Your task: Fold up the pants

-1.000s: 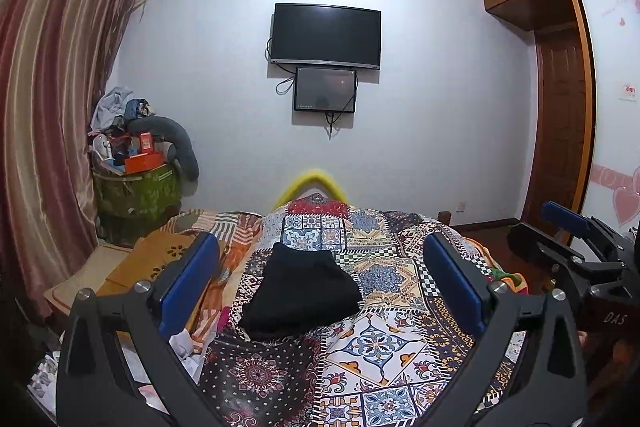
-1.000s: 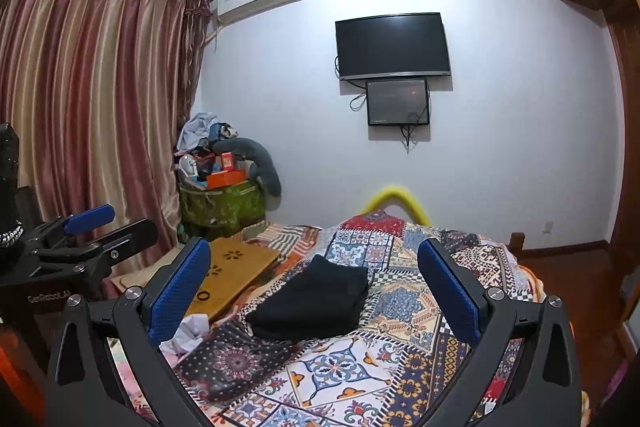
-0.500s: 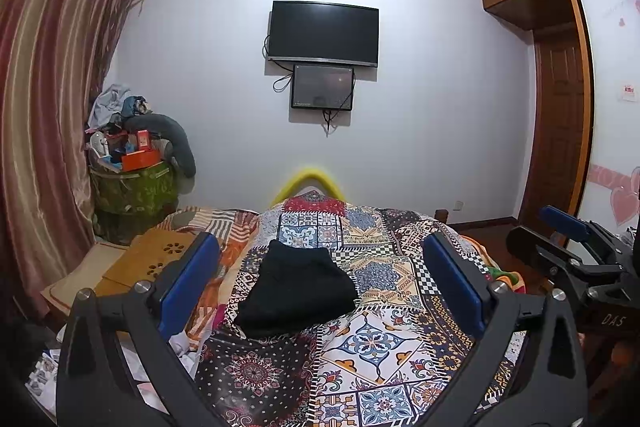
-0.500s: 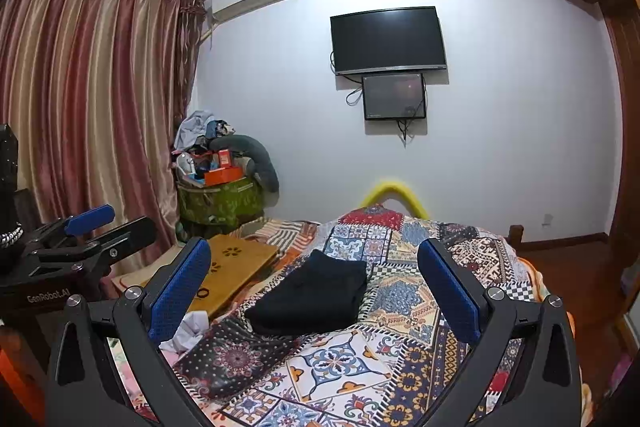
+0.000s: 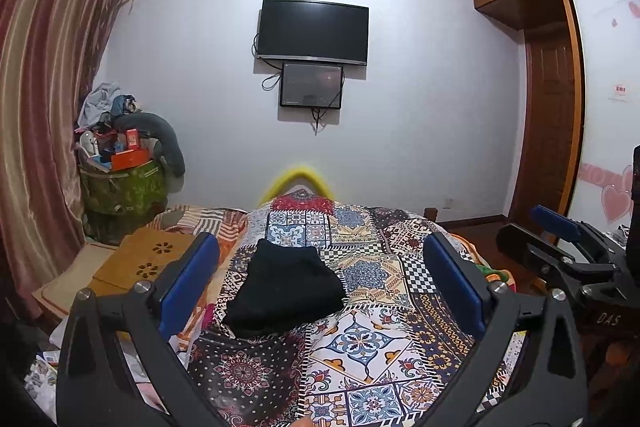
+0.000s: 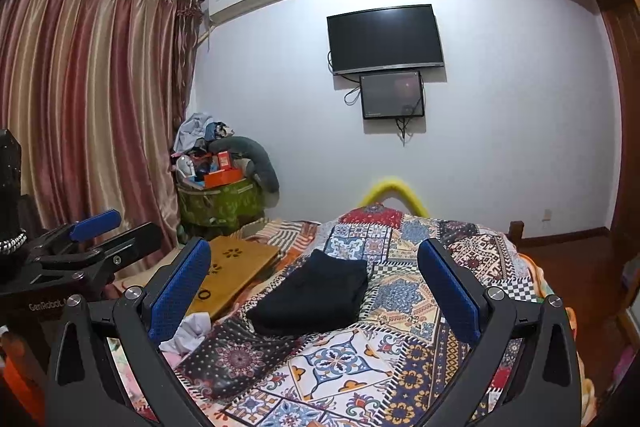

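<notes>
Blue-padded, the left claw (image 5: 320, 287) and right claw (image 6: 314, 289) both gape wide and empty above the near end of the bed (image 5: 372, 343). Beyond them the black pants (image 5: 286, 293) lie folded on the patchwork quilt, touched by neither claw.

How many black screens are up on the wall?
2. The big TV hangs high on the wall, and a smaller screen sits right under it, touching or nearly so. None seems hidden.
</notes>
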The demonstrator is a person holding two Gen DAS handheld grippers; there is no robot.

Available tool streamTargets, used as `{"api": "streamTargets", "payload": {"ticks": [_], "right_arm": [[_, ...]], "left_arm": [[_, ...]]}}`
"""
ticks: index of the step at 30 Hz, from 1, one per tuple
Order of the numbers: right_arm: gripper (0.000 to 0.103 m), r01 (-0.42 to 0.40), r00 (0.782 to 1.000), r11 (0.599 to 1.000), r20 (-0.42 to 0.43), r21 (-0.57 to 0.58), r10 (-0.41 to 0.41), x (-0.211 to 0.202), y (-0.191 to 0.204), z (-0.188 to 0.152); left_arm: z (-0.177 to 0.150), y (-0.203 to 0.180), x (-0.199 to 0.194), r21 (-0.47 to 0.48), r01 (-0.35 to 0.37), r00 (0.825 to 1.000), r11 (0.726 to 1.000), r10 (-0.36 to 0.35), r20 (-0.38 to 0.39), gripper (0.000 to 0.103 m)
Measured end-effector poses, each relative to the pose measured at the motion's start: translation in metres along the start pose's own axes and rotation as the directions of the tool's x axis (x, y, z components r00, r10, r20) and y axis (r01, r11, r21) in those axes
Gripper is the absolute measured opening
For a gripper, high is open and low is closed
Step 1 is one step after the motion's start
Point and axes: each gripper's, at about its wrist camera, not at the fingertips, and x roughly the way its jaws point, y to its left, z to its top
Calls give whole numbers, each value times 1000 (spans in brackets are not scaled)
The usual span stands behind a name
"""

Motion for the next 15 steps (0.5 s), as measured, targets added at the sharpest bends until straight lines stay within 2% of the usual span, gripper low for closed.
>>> {"api": "streamTargets", "payload": {"ticks": [15], "right_arm": [[103,-5,1000,1000,-3,3,5,-2,0,-1]], "left_arm": [[-3,-5,-2,24,17,1000,1000,-17,-1,103]]}}
